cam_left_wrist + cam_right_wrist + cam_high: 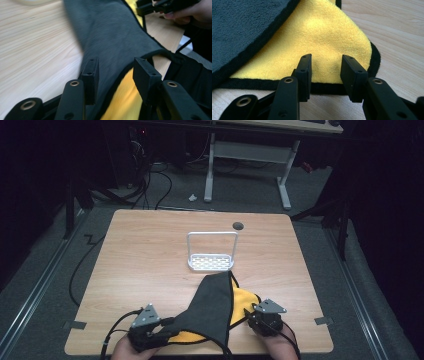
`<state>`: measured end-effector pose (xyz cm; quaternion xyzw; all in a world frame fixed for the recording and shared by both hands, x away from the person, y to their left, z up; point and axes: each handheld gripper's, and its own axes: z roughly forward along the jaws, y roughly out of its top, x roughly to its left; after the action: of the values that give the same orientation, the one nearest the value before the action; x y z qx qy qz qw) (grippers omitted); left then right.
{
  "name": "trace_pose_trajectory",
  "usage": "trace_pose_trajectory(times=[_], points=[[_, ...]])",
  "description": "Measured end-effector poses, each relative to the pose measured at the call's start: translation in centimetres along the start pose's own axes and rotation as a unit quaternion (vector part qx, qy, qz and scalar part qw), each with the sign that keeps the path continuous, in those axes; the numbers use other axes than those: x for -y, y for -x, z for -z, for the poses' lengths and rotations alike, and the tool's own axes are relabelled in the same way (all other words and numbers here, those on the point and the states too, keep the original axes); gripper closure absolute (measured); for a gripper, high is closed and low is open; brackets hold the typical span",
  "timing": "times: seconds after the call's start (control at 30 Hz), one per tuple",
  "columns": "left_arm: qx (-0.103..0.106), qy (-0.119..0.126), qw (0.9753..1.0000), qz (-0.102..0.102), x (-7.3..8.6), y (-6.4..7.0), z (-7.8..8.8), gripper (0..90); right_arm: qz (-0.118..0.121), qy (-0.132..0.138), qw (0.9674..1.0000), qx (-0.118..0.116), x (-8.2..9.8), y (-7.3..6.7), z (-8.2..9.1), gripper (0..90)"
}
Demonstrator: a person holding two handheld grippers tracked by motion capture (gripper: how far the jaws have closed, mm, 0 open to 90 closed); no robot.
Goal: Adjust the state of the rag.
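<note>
Two claws work at the near edge of the desk (pixel 150 245), one in each hand. On the desk lie one cloth and one small white wire rack (pixel 212 251); a single dark round grommet (pixel 238 226) sits near the far edge.

The left claw (pixel 167 326) stands with its jaws apart. In the left gripper view the cloth (pixel 217 307) runs up between its two black pads, grey layer and yellow layer both lying in the gap, but the pads do not press on it. The right claw (pixel 248 314) also has its jaws parted; in the right gripper view they hover just above the cloth's rounded yellow corner and its black hem, gripping nothing.

The cloth lies between the two claws, at the near middle of the desk, its far tip touching or just short of the rack's base. It is two-sided: dark grey on one face, bright yellow on the other, with a black stitched border all round. The grey face is folded over the yellow into a long tapering flap, leaving a yellow patch bare on the right side and a yellow sliver near the left claw.
</note>
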<state>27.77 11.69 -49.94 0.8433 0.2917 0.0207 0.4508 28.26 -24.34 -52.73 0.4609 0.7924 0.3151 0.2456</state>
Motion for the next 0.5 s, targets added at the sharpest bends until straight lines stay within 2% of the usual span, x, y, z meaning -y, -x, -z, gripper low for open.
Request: trace_pose_trajectory(times=[0.03,0.07,0.1,0.13,0.2,0.23,0.27,0.33,0.4,0.43,0.47,0.5], points=[[0.003,-0.025,0.9996,-0.013,-0.1,0.3,-1.5,57.7,-0.002,0.001,1.0,0.0,0.0,0.0,0.0,61.8],[0.003,-0.025,0.9996,-0.013,-0.1,0.3,-1.5,58.3,-0.002,0.001,1.0,-0.001,0.0,0.0,0.0,61.8],[0.0,-0.04,0.999,-0.02,0.0,0.4,-2.1,58.3,-0.002,0.001,1.0,-0.001,0.0,0.0,0.0,61.8],[-0.002,-0.057,0.998,-0.029,0.5,0.5,-2.7,64.3,-0.002,0.001,1.0,-0.001,0.0,0.1,0.0,61.8],[-0.002,-0.061,0.9976,-0.033,0.7,0.5,-2.8,78.2,-0.002,0.001,1.0,-0.001,0.0,0.1,0.0,61.8],[-0.009,-0.055,0.9977,-0.037,0.8,0.6,-2.6,78.2,-0.002,0.001,1.0,-0.001,0.0,0.0,0.0,61.8],[-0.01,-0.039,0.9987,-0.03,0.8,0.4,-2.2,84.3,-0.002,0.001,1.0,-0.002,0.0,0.1,0.0,61.8],[-0.012,-0.004,0.9999,-0.007,0.7,-0.2,-1.2,86.3,-0.002,0.001,1.0,-0.003,0.0,0.1,0.0,61.9],[-0.026,0.035,0.9989,0.018,0.7,-1.4,0.3,86.4,-0.001,0.001,1.0,-0.001,0.0,0.1,0.0,62.0],[-0.043,0.072,0.9948,0.057,1.0,-3.3,2.0,86.3,-0.002,0.001,1.0,-0.001,0.0,0.0,0.0,62.0],[-0.05,0.092,0.9911,0.082,1.4,-4.4,2.8,86.2,-0.003,0.001,1.0,0.0,0.0,0.0,0.0,62.0],[-0.05,0.092,0.9911,0.082,1.4,-4.4,2.8,86.1,-0.003,0.001,1.0,-0.001,0.0,0.0,0.0,62.0]])
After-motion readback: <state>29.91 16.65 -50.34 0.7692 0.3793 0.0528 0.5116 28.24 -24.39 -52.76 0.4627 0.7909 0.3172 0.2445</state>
